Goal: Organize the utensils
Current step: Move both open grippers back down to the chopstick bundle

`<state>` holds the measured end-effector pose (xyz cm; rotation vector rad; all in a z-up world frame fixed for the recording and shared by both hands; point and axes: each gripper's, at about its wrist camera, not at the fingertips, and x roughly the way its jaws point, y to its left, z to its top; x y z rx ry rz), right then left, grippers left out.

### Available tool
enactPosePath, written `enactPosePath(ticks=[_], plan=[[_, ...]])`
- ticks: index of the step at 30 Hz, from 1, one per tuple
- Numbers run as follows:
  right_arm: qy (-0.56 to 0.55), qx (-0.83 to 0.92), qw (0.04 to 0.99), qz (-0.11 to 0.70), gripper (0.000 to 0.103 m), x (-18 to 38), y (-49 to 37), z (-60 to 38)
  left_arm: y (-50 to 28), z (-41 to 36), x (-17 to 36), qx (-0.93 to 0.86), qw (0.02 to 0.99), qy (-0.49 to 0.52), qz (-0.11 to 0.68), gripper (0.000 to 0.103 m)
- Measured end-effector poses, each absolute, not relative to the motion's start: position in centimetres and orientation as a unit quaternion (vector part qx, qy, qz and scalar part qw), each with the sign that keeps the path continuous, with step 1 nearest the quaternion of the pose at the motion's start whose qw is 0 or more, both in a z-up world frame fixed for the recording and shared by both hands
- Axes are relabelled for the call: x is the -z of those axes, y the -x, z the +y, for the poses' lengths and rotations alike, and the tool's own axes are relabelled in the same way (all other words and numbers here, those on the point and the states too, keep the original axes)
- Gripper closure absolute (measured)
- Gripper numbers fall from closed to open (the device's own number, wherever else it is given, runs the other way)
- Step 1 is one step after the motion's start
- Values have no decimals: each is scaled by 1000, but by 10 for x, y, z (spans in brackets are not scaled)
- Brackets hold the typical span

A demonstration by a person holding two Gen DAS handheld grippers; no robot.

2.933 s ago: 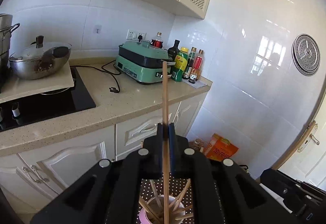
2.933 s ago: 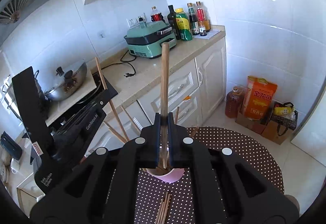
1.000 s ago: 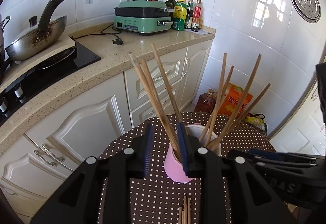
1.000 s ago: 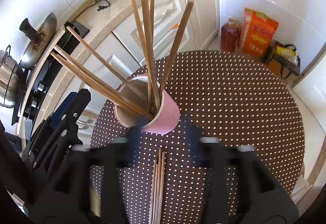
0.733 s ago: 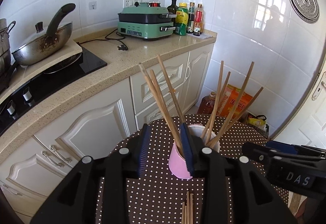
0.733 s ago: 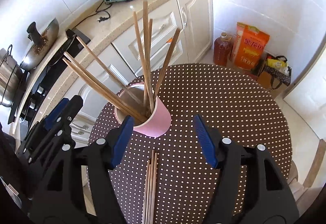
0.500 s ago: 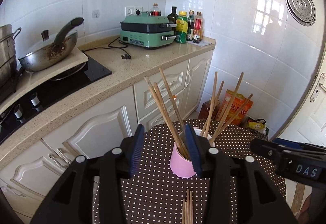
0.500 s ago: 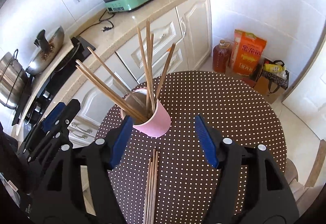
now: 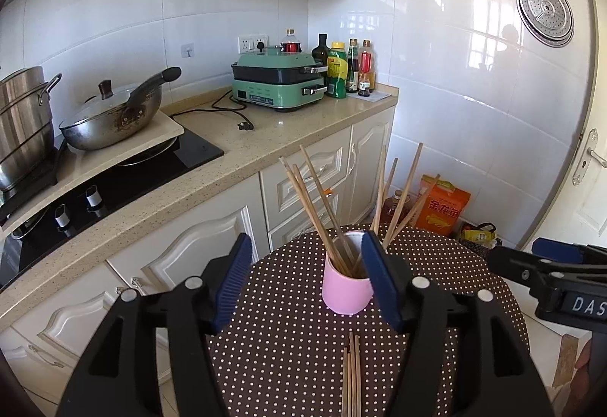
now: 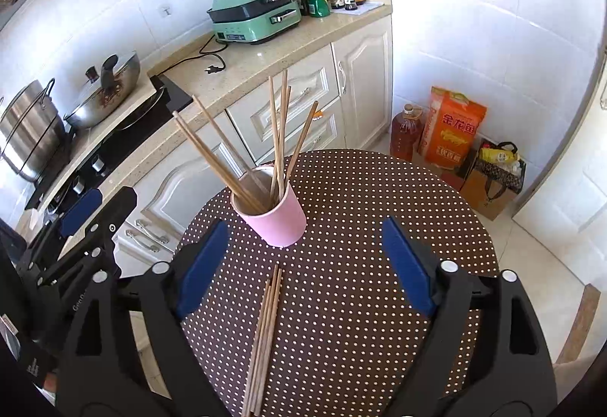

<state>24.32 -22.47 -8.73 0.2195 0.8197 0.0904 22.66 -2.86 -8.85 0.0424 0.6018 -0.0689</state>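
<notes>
both claws wide apart, empty: left claw (image 9: 307, 280), right claw (image 10: 307, 261).

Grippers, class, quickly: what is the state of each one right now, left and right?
Left gripper: open, holding nothing, above the table in front of the pink cup.
Right gripper: open wide, empty, above the loose chopsticks.

My left wrist camera looks level along its claw (image 9: 305, 284) toward the kitchen wall, the pink cup (image 9: 347, 290) near at lower centre. My right wrist camera sits higher, tilted down over the dotted table (image 10: 379, 227), with the cup (image 10: 277, 218) at mid-frame. Both views share the cup, the loose chopsticks (image 10: 265, 333) and the green cooker (image 9: 279, 81) on the counter (image 9: 265, 136).
</notes>
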Motion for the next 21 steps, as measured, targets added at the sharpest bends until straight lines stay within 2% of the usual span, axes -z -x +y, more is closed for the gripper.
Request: enactPosePath(ticks=[9,21], plan=[[-103,-43,894,434,17,113,-222,-226,-202,-25,112,26,938,-33,344,40],[-95,-39,851,516,17,176,-210,-217,-190,-21,172,30,896,-59,439,40]])
